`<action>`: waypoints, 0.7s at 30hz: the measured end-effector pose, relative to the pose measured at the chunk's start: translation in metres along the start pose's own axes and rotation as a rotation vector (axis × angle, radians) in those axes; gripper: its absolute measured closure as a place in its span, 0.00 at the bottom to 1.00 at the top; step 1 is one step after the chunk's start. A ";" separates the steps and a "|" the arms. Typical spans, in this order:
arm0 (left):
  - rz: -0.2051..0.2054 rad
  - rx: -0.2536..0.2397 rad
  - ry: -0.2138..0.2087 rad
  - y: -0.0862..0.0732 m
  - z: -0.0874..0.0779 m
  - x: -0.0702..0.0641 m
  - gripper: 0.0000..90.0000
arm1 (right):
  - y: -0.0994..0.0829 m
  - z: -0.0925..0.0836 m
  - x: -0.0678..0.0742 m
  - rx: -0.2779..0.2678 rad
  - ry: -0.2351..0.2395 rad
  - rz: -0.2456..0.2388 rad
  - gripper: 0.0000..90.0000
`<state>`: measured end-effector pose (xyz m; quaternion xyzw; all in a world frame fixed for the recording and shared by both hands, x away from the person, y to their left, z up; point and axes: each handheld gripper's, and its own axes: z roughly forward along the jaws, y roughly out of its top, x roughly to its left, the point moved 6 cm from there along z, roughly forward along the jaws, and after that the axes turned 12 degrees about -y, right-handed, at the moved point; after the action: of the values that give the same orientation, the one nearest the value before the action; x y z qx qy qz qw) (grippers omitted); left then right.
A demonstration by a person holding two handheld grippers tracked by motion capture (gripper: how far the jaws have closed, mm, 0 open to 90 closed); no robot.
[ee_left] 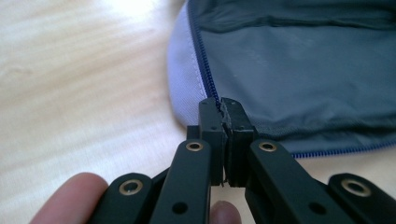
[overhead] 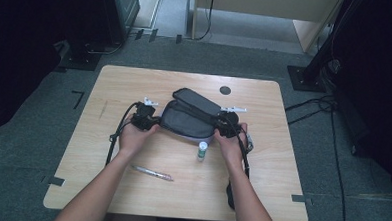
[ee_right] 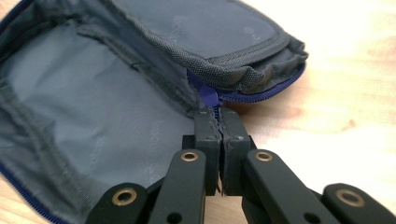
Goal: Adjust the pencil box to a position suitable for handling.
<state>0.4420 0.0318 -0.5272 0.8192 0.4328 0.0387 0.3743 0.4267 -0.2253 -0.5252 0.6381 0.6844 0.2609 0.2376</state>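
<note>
A grey fabric pouch (overhead: pixel 188 122) with a blue zip lies open in the middle of the wooden table (overhead: pixel 135 88), its lid flap (overhead: pixel 197 100) folded back. My left gripper (overhead: pixel 156 122) is at the pouch's left end. In the left gripper view, this gripper (ee_left: pixel 220 108) is shut on the zip edge of the pouch (ee_left: pixel 299 70). My right gripper (overhead: pixel 218 126) is at the right end. In the right gripper view, that gripper (ee_right: pixel 219 116) is shut on the pouch (ee_right: pixel 93 107) rim, beside the point where the flap joins.
A small white bottle with a green cap (overhead: pixel 202 151) lies just in front of the pouch, between the two hands. A pen (overhead: pixel 152 173) lies nearer the front edge. A round dark hole (overhead: pixel 225 90) sits in the table behind the pouch.
</note>
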 end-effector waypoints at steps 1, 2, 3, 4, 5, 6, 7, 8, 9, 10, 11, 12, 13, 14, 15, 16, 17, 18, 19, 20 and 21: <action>-0.008 0.002 -0.005 -0.004 -0.003 -0.001 1.00 | 0.001 0.000 0.001 -0.010 0.008 -0.007 0.98; -0.007 0.006 -0.016 -0.010 -0.006 -0.003 1.00 | 0.002 0.000 0.002 -0.020 0.025 -0.012 0.98; -0.012 0.009 -0.027 -0.015 -0.009 -0.004 1.00 | 0.002 0.000 0.003 -0.032 0.034 -0.032 0.98; -0.018 0.010 -0.036 -0.021 -0.011 -0.006 1.00 | 0.002 0.001 0.005 -0.036 0.038 -0.053 0.98; -0.018 0.010 -0.036 -0.021 -0.011 -0.006 1.00 | 0.002 0.001 0.005 -0.036 0.038 -0.053 0.98; -0.020 0.005 -0.045 -0.026 -0.014 -0.008 1.00 | 0.001 0.001 0.006 -0.035 0.039 -0.067 0.98; -0.014 0.004 -0.057 -0.035 -0.019 -0.015 1.00 | 0.000 0.001 0.009 -0.040 0.041 -0.094 0.98; -0.005 0.005 -0.062 -0.038 -0.021 -0.018 0.99 | -0.001 0.002 0.010 -0.041 0.043 -0.106 0.98; -0.005 0.005 -0.062 -0.038 -0.021 -0.018 0.98 | -0.002 0.002 0.010 -0.042 0.047 -0.112 0.97; 0.012 0.003 -0.074 -0.042 -0.025 -0.024 0.93 | -0.002 0.002 0.010 -0.042 0.051 -0.114 0.91; 0.014 -0.012 -0.074 -0.041 -0.027 -0.026 0.84 | -0.003 0.002 0.009 -0.035 0.059 -0.110 0.83; 0.009 -0.037 -0.067 -0.039 -0.030 -0.025 0.72 | -0.003 0.001 0.009 -0.025 0.063 -0.097 0.76; 0.009 -0.037 -0.067 -0.039 -0.030 -0.025 0.63 | -0.004 0.000 0.007 -0.019 0.055 -0.094 0.72; -0.011 -0.074 -0.058 -0.031 -0.034 -0.021 0.58 | -0.004 -0.002 0.005 -0.020 0.045 -0.091 0.68; -0.023 -0.087 -0.049 -0.027 -0.034 -0.018 0.53 | -0.004 -0.004 0.003 -0.019 0.047 -0.076 0.65; -0.031 -0.088 -0.033 -0.022 -0.033 -0.014 0.51 | -0.004 -0.006 0.003 -0.017 0.058 -0.058 0.63; -0.039 -0.083 -0.017 -0.018 -0.031 -0.010 0.50 | -0.005 -0.008 0.003 -0.004 0.065 -0.042 0.61; -0.039 -0.083 -0.017 -0.018 -0.031 -0.010 0.49 | -0.005 -0.008 0.003 -0.004 0.065 -0.042 0.61; -0.047 -0.072 0.004 -0.014 -0.027 -0.005 0.49 | -0.006 -0.009 0.002 0.015 0.059 -0.038 0.60; -0.048 -0.055 0.020 -0.010 -0.024 -0.001 0.49 | -0.008 -0.009 0.002 0.039 0.054 -0.031 0.59; -0.055 -0.038 0.042 -0.006 -0.017 0.003 0.52 | -0.012 -0.008 0.004 0.077 0.053 -0.019 0.61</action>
<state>0.4334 0.0464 -0.5194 0.7988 0.4622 0.0538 0.3814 0.4123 -0.2222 -0.5276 0.6331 0.7061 0.2486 0.1971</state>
